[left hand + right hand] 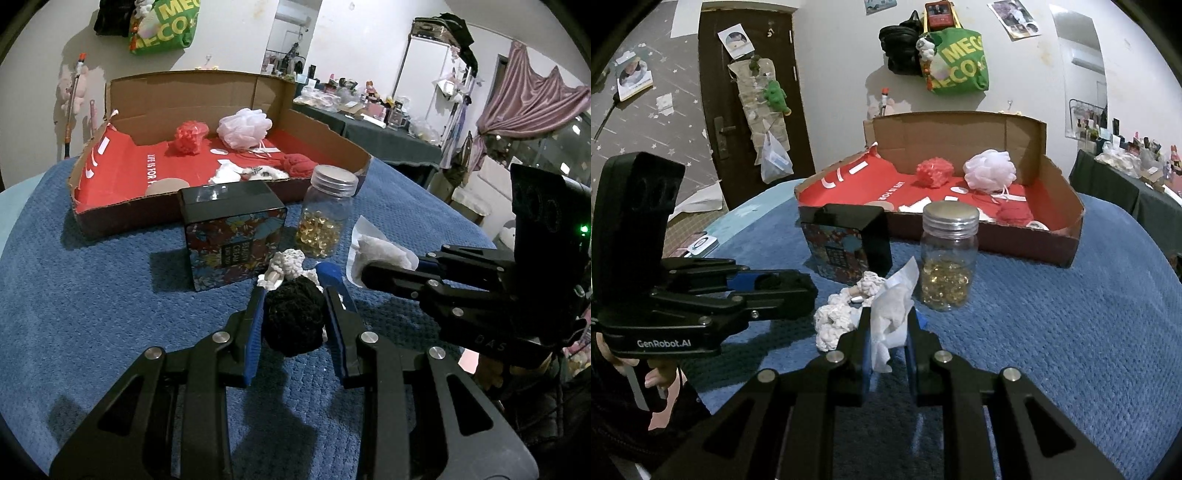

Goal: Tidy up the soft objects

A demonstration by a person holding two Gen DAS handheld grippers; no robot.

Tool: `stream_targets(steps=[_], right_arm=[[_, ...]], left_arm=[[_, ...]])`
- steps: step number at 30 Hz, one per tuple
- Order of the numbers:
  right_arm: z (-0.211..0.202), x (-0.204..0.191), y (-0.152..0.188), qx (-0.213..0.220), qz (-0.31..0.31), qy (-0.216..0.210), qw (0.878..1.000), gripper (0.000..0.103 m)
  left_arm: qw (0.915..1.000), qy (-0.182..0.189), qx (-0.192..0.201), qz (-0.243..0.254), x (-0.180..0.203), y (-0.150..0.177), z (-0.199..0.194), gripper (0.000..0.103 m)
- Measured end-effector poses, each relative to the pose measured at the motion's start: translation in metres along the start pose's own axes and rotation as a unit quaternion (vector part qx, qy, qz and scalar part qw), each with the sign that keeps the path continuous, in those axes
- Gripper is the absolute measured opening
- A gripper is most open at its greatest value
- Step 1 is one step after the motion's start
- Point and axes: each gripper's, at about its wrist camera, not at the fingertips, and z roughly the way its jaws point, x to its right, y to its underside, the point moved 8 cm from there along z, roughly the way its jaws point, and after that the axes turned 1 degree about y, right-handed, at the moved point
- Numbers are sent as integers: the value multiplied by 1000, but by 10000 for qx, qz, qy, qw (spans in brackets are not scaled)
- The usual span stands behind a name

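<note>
In the box [92, 162], at the far left of the blue cloth [92, 295], several soft things are already lodged: a red pompom [189, 137], a white pouf [243, 127], a red knit ball [298, 165] and a white fluffy piece [227, 173] near the front wall. That share of the sorting can be judged done.

In front of the box, a black tin [236, 243] and a jar [327, 212] of yellow capsules are seen standing on the cloth; both are hard and would presumably be left out.

Nearer, a black knit ball [293, 319] is clamped between the pads of the left gripper [295, 295]. A white crochet piece [838, 321] is seen lying on the cloth just beyond it, gripped by nothing.

Furthest right, a crumpled white wipe [890, 314] is pinched in the closed right gripper [888, 325] and appears lifted off the cloth.

Three soft items thus remain outside the box: two in hand, one yet to be picked up.
</note>
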Motion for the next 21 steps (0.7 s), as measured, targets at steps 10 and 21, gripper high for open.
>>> stream_targets(steps=[10, 21], right_arm=[[-1, 9, 3, -50, 51, 67, 10000, 17], [-2, 47, 3, -214, 335, 381, 9985, 17]], left_arm=[[9999, -93, -7, -41, -7, 1, -2, 29], [9985, -440, -172, -259, -51, 1, -2, 29]])
